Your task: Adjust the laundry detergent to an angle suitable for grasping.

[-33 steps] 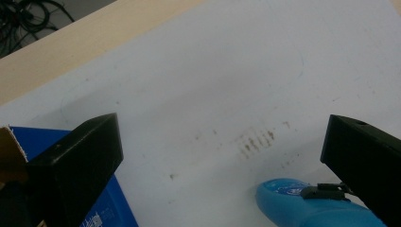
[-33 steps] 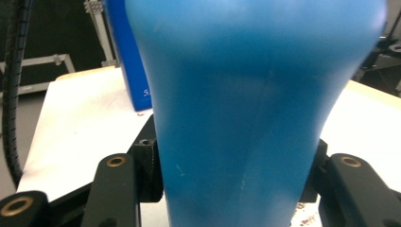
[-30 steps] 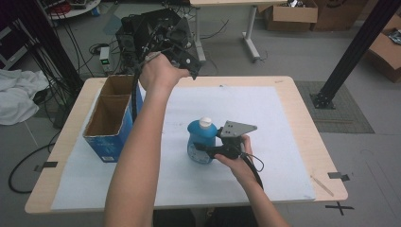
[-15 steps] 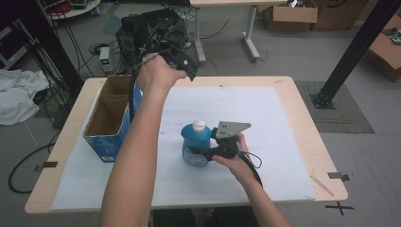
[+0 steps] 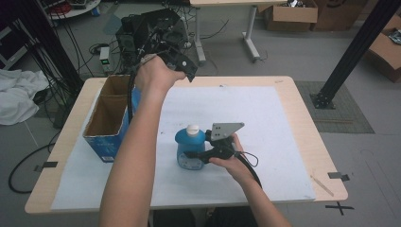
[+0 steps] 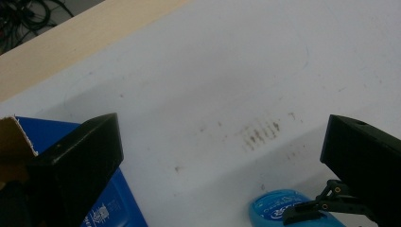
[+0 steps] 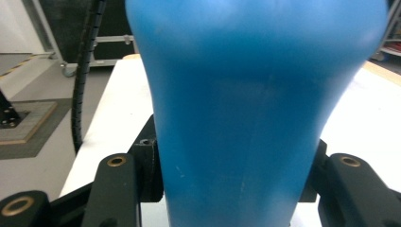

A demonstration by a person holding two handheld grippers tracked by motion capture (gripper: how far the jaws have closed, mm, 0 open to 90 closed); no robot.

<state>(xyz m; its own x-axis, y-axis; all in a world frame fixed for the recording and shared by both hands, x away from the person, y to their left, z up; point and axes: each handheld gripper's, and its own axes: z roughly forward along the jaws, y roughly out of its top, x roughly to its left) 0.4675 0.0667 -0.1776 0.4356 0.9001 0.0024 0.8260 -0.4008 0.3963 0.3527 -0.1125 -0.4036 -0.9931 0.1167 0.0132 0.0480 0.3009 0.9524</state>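
The right gripper (image 5: 195,154) clamps the blue bottle (image 5: 188,149); the left gripper (image 5: 182,66) hovers wide open, empty. Likely next: boxing it in the carton (image 5: 106,124).

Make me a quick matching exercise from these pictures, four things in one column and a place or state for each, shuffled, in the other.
Things:
1. blue bottle
2. cardboard box
3. left gripper
4. white paper sheet

Places or states:
A. raised above the table, fingers wide apart
B. covers most of the tabletop
C. clamped in the right gripper
D. open-topped, at the table's left side

Pairs: 1-C, 2-D, 3-A, 4-B
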